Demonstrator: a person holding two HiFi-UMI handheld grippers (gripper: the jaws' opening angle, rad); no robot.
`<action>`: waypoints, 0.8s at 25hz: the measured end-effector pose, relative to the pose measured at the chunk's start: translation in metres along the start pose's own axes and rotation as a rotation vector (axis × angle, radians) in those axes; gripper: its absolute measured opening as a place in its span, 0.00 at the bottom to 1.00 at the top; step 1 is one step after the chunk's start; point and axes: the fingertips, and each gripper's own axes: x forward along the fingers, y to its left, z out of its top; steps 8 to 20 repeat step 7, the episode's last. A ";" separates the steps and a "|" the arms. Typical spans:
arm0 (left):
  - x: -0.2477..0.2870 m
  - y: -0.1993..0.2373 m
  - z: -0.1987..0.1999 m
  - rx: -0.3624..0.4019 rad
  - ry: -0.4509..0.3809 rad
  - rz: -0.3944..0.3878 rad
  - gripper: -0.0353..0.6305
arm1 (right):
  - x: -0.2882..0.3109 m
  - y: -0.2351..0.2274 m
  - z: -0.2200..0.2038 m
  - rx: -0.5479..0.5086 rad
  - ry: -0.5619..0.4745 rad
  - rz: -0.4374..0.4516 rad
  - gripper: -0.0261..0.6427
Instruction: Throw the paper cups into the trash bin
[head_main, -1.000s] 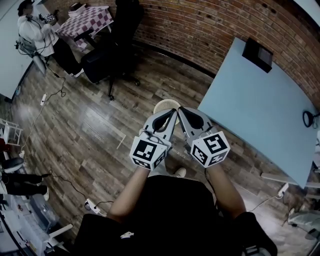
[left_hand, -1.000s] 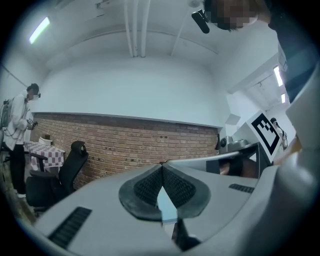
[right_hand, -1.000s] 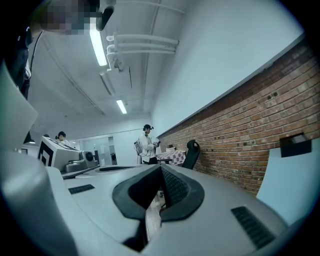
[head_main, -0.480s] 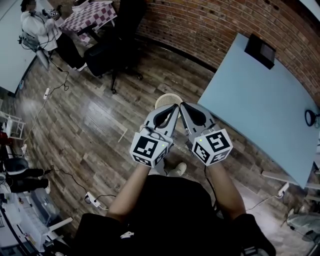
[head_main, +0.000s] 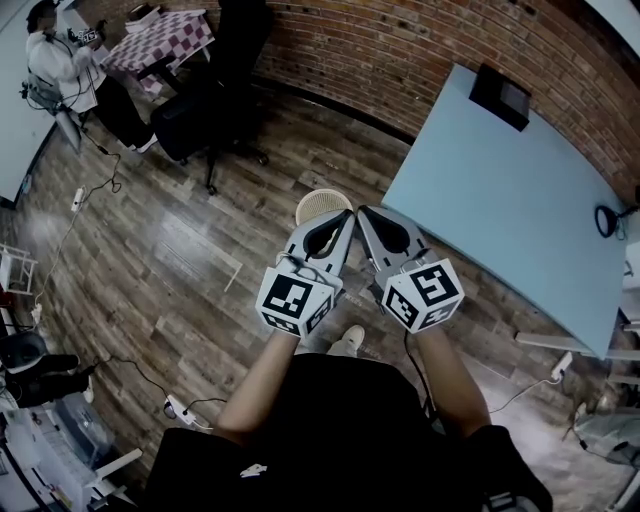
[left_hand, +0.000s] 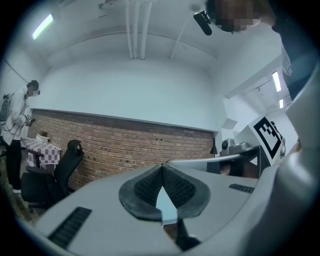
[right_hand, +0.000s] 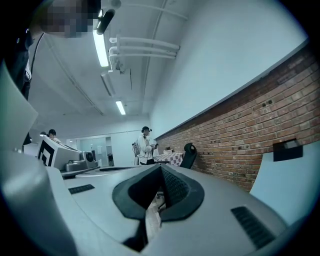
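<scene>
showing in head view alone: paper cup (head_main: 320, 203) just past left gripper (head_main: 346, 216)

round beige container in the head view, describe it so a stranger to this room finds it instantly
Find the big pale blue table by the brick wall, then look left to the wooden floor. Right at the tip of the left gripper shows the round beige container. It is the only pale, round, open-topped thing there; the office chair beyond is black.
</scene>
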 end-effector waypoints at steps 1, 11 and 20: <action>-0.003 0.001 0.000 -0.002 -0.001 -0.002 0.06 | 0.000 0.003 0.000 -0.001 0.002 -0.003 0.04; -0.024 0.007 0.002 -0.006 0.009 -0.008 0.06 | 0.001 0.028 -0.004 -0.001 0.013 0.001 0.04; -0.024 0.007 0.002 -0.006 0.009 -0.008 0.06 | 0.001 0.028 -0.004 -0.001 0.013 0.001 0.04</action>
